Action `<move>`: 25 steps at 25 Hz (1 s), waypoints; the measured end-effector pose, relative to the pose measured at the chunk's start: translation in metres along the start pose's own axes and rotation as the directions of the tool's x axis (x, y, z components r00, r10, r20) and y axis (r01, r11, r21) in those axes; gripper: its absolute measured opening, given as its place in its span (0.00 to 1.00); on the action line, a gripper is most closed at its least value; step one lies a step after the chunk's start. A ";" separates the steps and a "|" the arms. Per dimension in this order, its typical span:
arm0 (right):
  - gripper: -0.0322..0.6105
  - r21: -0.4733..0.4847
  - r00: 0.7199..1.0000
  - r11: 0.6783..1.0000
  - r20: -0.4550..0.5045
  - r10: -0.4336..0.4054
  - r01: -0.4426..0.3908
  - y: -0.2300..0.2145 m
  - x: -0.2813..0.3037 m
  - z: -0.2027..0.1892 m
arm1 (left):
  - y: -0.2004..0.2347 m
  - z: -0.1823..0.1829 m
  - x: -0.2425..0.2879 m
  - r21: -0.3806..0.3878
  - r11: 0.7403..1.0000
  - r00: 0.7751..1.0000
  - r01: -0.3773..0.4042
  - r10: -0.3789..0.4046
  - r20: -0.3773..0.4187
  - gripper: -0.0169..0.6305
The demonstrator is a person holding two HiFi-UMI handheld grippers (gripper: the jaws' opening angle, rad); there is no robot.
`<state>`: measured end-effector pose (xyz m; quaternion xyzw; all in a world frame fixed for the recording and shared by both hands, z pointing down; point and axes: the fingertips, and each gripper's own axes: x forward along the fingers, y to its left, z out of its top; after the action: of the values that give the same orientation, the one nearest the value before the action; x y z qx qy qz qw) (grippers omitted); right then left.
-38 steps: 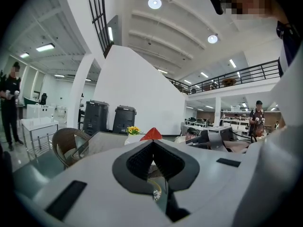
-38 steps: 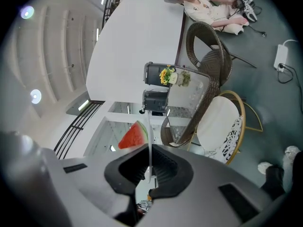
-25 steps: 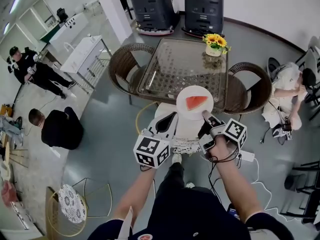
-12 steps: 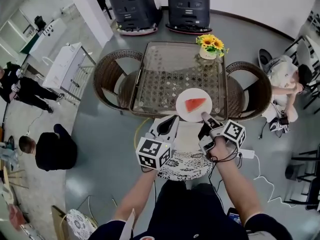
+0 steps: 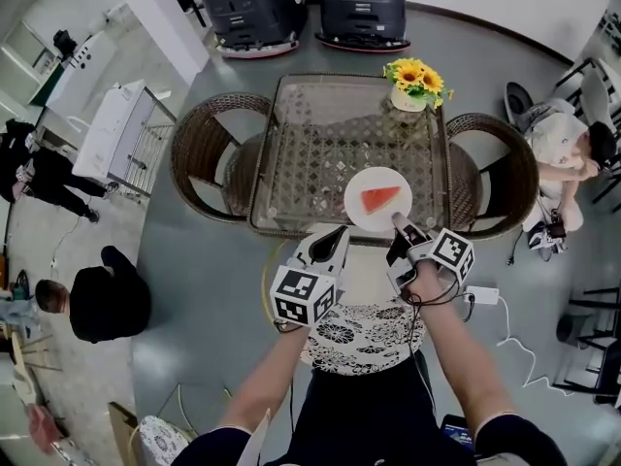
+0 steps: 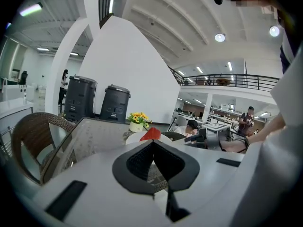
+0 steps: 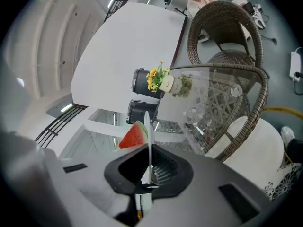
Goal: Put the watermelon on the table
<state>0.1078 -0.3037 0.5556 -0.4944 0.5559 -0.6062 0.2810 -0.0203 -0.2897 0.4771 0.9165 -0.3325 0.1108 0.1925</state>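
A red watermelon wedge [image 5: 379,198] lies on a white plate [image 5: 361,214]. The plate is over the near right part of the glass table [image 5: 320,134]. My right gripper [image 5: 398,224] is shut on the plate's near rim. In the right gripper view the plate [image 7: 149,126] stands edge-on between the jaws, the watermelon [image 7: 135,136] on its left face. To the left of the plate my left gripper [image 5: 336,234] is shut and holds nothing. In the left gripper view the watermelon [image 6: 151,133] shows just past the closed tips.
A pot of sunflowers [image 5: 415,83] stands at the table's far right corner. Wicker chairs flank the table, one left [image 5: 199,153] and one right [image 5: 497,173]. A patterned cushion [image 5: 354,336] lies below my arms. Two dark machines [image 5: 361,3] stand behind. People are at the left [image 5: 107,304] and right [image 5: 568,149].
Both grippers have moved forward and down toward the table. The plate with the watermelon has gone from in front of the table's near edge to over the glass top.
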 end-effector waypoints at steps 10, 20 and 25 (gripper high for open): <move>0.07 0.009 0.995 0.999 -0.096 -0.041 0.042 -0.062 0.063 0.017 | 0.025 -0.023 0.044 -0.001 0.998 0.997 -0.070 0.070 -0.015 0.03; 0.07 -0.012 0.971 0.997 -0.224 -0.079 0.078 -0.095 0.114 0.014 | 0.050 -0.049 0.065 -0.060 0.986 0.987 -0.155 0.152 -0.053 0.03; 0.07 -0.029 0.956 0.995 -0.275 -0.105 0.101 -0.101 0.124 0.006 | 0.055 -0.050 0.068 -0.081 0.981 0.984 -0.176 0.172 -0.055 0.03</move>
<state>0.0909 -0.3937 0.6864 -0.4354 0.5677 -0.6789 0.1653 -0.0086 -0.3452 0.5596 0.8720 -0.4110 0.1349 0.2292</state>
